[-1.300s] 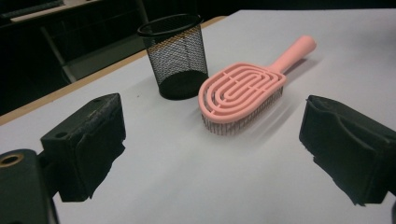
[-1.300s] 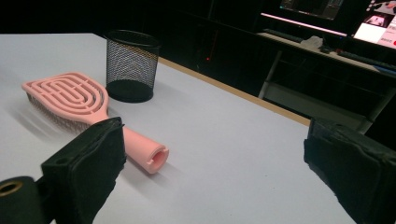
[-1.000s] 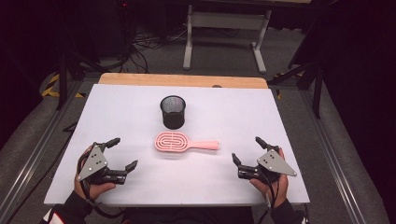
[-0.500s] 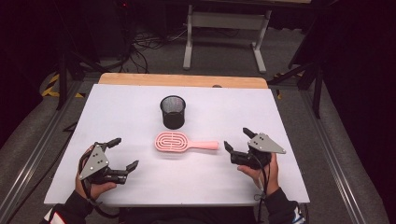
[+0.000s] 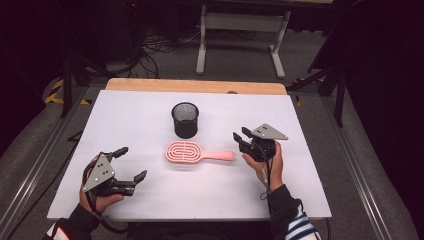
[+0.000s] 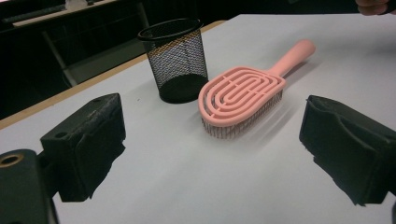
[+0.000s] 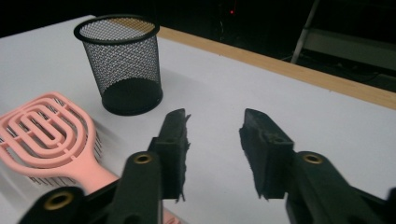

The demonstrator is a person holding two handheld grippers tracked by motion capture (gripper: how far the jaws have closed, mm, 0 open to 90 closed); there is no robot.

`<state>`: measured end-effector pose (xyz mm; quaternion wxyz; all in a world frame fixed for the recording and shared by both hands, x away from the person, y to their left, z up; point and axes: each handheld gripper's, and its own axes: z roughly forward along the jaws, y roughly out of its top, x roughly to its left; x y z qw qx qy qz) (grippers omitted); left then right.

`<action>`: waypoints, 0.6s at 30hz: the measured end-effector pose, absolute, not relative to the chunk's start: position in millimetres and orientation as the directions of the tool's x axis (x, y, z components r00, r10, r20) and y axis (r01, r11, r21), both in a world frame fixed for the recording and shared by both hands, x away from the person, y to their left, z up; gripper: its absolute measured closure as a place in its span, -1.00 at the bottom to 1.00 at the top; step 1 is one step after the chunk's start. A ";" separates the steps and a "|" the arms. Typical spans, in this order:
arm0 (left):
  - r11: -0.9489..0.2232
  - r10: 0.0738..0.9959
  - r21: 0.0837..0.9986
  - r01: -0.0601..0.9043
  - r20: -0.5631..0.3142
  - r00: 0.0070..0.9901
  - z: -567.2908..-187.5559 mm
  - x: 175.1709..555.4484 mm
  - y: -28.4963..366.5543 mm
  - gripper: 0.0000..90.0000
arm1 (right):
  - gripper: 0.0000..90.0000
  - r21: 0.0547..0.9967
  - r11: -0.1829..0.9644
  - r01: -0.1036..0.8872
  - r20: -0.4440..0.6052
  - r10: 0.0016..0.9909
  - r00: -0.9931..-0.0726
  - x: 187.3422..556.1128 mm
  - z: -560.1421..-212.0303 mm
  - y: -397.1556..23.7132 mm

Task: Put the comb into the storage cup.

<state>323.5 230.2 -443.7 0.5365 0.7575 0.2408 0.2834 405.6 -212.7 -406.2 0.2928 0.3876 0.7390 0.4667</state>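
Since the earlier frames the right claw (image 5: 240,139) has travelled from the lower right of the high view toward the centre, and its jaws have just been closing, with nothing between them; they stand partly apart. It now sits just beside the handle end of the pink hairbrush (image 5: 196,152), whether touching I cannot tell.

That hairbrush lies flat on the white bench (image 5: 300,190) at mid-frame, an oval head of looped ribs pointing left, a straight handle pointing right, just below the black mesh cup (image 5: 185,120).

From the left gripper view the hairbrush (image 6: 245,95) shows its pale bristles under the head, resting bristle-side down; the high view hides them. From the right gripper view the handle runs beneath that claw's left jaw.

Lower left in the high view, the left claw (image 5: 131,163) is spread wide and empty.
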 end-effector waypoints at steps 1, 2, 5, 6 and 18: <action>-0.307 0.669 0.950 0.059 0.172 0.723 -443.7 323.3 230.0 -0.82 | 0.52 0.909 0.278 0.312 -0.076 0.844 -0.530 409.1 -408.6 -209.3; -0.316 0.667 0.947 0.056 0.180 0.723 -443.3 322.8 230.4 -0.82 | 0.58 0.903 0.288 0.320 -0.079 0.841 -0.535 411.4 -410.3 -207.8; -0.311 0.669 0.948 0.059 0.175 0.723 -444.0 323.5 230.9 -0.82 | 0.80 0.882 0.302 0.361 -0.064 0.838 -0.543 420.6 -418.1 -204.2; -0.310 0.669 0.949 0.064 0.169 0.724 -444.1 323.4 230.9 -0.82 | 0.87 0.874 0.302 0.381 -0.047 0.832 -0.552 423.6 -421.2 -203.6; -0.328 0.660 0.943 0.061 0.182 0.729 -445.9 323.7 229.7 -0.81 | 1.00 0.778 0.425 0.462 -0.071 0.790 -0.608 433.7 -448.6 -189.3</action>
